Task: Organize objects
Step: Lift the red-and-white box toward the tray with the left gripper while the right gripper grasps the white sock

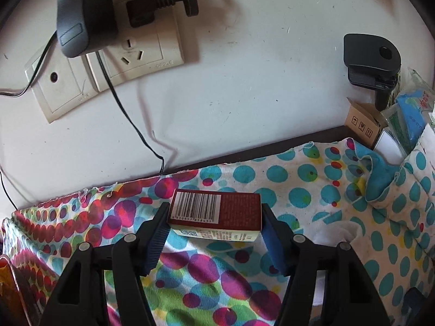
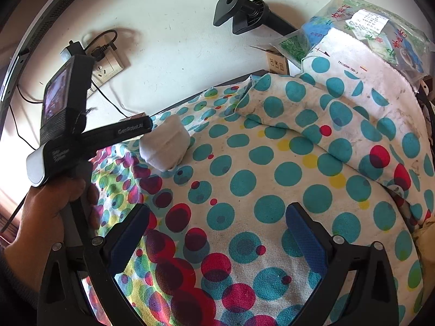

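My left gripper is shut on a small dark red box with a barcode on top and a cream side, held just above the polka-dot cloth. In the right wrist view the left gripper's body shows at the left, held in a hand, and the box shows as a pale blurred shape at its tip. My right gripper is open and empty above the cloth.
The wall behind has sockets with a plug, adapter and black cables. A black clamp mount stands at the right, beside a small cardboard box and plastic bags. The cloth bulges over something at the right.
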A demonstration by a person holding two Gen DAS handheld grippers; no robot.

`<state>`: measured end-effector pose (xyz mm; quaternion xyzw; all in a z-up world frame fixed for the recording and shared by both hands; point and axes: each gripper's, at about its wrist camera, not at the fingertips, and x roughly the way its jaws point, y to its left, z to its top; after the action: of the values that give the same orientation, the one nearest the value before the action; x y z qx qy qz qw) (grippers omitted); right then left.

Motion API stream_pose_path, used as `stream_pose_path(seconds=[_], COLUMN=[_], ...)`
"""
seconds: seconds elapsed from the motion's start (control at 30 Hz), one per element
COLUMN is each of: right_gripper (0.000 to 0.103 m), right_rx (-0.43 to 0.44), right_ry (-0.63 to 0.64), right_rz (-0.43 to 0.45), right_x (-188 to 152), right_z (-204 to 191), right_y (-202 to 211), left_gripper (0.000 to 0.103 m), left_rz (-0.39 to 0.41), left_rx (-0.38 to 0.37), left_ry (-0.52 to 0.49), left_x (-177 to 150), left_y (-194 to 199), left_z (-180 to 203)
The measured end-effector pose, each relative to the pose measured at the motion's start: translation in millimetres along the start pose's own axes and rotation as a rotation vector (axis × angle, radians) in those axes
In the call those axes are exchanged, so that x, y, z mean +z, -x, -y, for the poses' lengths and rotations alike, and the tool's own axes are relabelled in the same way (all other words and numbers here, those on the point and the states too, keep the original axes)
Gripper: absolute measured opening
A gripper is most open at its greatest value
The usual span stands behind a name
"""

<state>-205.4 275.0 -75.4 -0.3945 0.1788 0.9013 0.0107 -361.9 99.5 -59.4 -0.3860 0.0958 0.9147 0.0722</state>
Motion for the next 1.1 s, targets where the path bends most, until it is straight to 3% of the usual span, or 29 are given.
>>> stream_pose_path(seconds=[0.2, 0.33, 0.43, 0.57, 0.7, 0.8, 0.9, 1.1], right_gripper=[0.103, 0.103, 0.101, 0.101, 0.099, 0.083, 0.045, 0.04], right_rx=[0.004, 0.01, 0.018, -0.005, -0.022, -0.066, -0.098, -0.155], right_ry=[0.006, 0.004, 0.045, 0.127, 0.196, 0.209, 0.178, 0.19], right_rz=[-0.003, 0.0, -0.008, 0.079, 0.071, 0.078, 0.026, 0.043], right_x=[-1, 0, 2, 14, 30, 40, 50, 59], right_z=[-6, -13, -26, -52, -77, -92, -95, -115], right_y=[1, -3, -9, -13, -36, -47, -73, -88], left_gripper=[0.065, 0.065, 0.065, 0.065, 0.065, 0.065, 0.065, 0.065], left_rz=[0.025, 0.048, 0.076, 0.09, 0.106, 0.127, 0.138, 0.144], left_rx=[0.019, -0.014, -0.013, 0.013, 0.035, 0.047, 0.043, 0.06], left_ry=[0.023, 0.049, 0.049, 0.085, 0.114, 0.138, 0.195, 0.255], left_x=[-18, -37, -58, -89, -124, -151, -177, -222], left_y=[36, 73, 104, 144, 178, 205, 225, 255], left_z=[-13, -29, -42, -70, -91, -105, -119, -135])
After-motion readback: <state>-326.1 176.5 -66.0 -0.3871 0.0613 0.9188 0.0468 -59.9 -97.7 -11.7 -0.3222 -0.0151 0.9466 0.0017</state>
